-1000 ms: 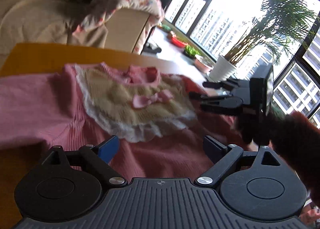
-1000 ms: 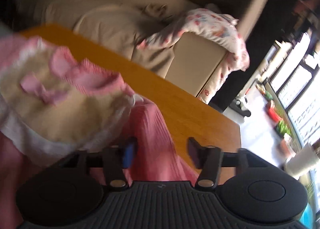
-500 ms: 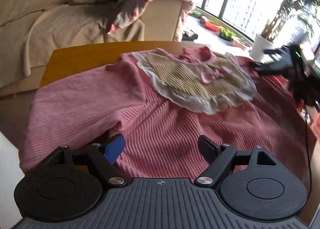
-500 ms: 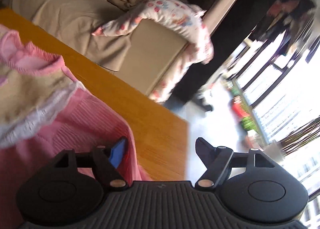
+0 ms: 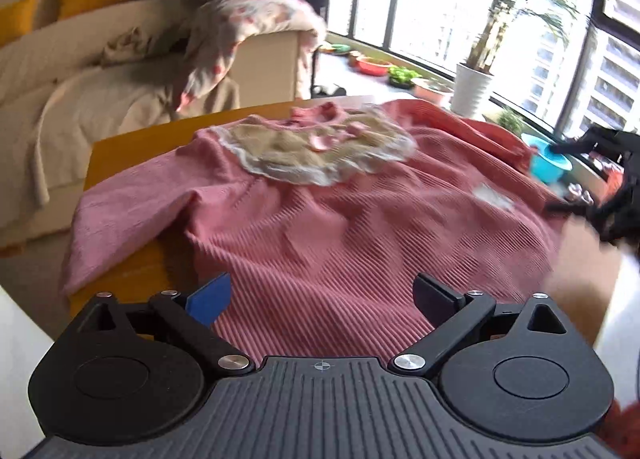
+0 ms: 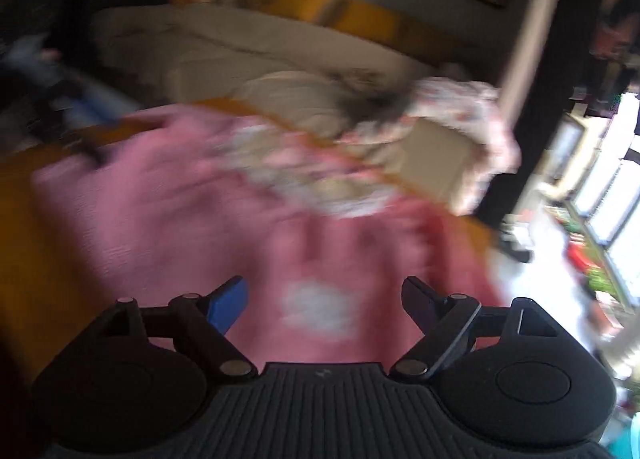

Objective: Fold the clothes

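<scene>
Looking along the left gripper (image 5: pixel 322 297): jaws opening, spread wide, pads clear of cloth, gripping nothing. The pink ribbed sweater (image 5: pixel 320 227) lies flat, front up, on the wooden table (image 5: pixel 120 147), its lace-edged beige bib (image 5: pixel 320 155) at the far end. Right wrist view, blurred: right gripper (image 6: pixel 324 303) jaws opening, wide, empty, above the sweater's hem near a white patch (image 6: pixel 318 309).

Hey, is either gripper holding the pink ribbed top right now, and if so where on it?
Nothing is held. The left gripper and right gripper jaws are opening above the pink ribbed top, pads clear of the fabric.
</scene>
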Demonstrator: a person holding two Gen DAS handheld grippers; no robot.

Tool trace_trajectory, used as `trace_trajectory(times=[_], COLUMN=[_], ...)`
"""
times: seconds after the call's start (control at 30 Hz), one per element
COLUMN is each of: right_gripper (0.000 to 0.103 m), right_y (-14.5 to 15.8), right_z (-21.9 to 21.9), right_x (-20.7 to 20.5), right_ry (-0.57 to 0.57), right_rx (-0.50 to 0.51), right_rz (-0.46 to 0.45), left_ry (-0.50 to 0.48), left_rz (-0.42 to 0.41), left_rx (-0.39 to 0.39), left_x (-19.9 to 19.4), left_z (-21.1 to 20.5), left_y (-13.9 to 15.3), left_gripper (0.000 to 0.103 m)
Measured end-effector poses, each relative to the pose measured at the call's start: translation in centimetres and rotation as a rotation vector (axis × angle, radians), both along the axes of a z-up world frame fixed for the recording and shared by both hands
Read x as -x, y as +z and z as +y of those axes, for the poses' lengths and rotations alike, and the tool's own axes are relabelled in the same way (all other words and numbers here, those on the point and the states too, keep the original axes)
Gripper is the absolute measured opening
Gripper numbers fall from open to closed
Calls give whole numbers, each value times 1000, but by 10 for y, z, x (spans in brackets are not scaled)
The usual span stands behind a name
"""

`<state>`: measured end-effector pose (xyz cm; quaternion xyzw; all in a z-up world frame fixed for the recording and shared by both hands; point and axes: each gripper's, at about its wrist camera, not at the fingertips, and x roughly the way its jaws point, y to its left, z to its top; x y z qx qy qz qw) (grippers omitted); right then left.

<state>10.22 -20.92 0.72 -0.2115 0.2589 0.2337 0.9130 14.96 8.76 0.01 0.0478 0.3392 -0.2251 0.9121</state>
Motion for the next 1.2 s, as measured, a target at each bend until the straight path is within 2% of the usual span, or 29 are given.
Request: trace_trajectory(times=[0.1, 0.17, 0.3, 0.37, 0.5, 0.57, 0.63, 0.73, 0.83, 0.93, 1.03, 1.1, 1.2], right_gripper=[85, 85, 86, 86, 79, 79, 79, 79, 84, 84, 84, 84, 84], right_y=[-17, -29, -36, -36, -26, -11, 1, 8, 2, -10, -23, -30, -39], right_z=[46, 77, 105, 113, 115, 106, 96, 85, 85, 88, 95, 102, 114], right_x=[39, 65, 64, 55, 38, 30, 23, 21, 36, 55, 61, 59, 54], right_ry=[115, 192, 227, 205, 79, -13, -71, -76, -5, 53, 89, 109, 111], right_rx=[36, 60, 69, 76, 117, 69, 22, -10, -8, 23, 37, 46, 63], right_rz=[-22, -37, -21, -29, -213, -260, -265, -240, -192, -171, -126, -109, -104], left_ry=[-11, -23, -40, -48, -29, 24, 86, 168, 245, 344, 426, 454, 443], left_rz=[5, 9, 11, 0, -36, -73, -126, -206, -237, -259, -231, -210, -171], left_rx=[0, -27, -106, -143, -213, -272, -343, -395, -324, -252, -183, -161, -148], left_x=[24, 35, 55, 62, 62, 55, 47, 33, 26, 23, 23, 26, 34], left_z=[-2, -5, -12, -15, -17, -16, -17, -16, -6, 13, 36, 47, 52], left_y=[1, 0, -6, -11, -17, -19, -20, -18, -5, 10, 21, 24, 22], left_gripper=[103, 103, 103, 103, 103, 103, 103, 103, 103, 103, 103, 103, 103])
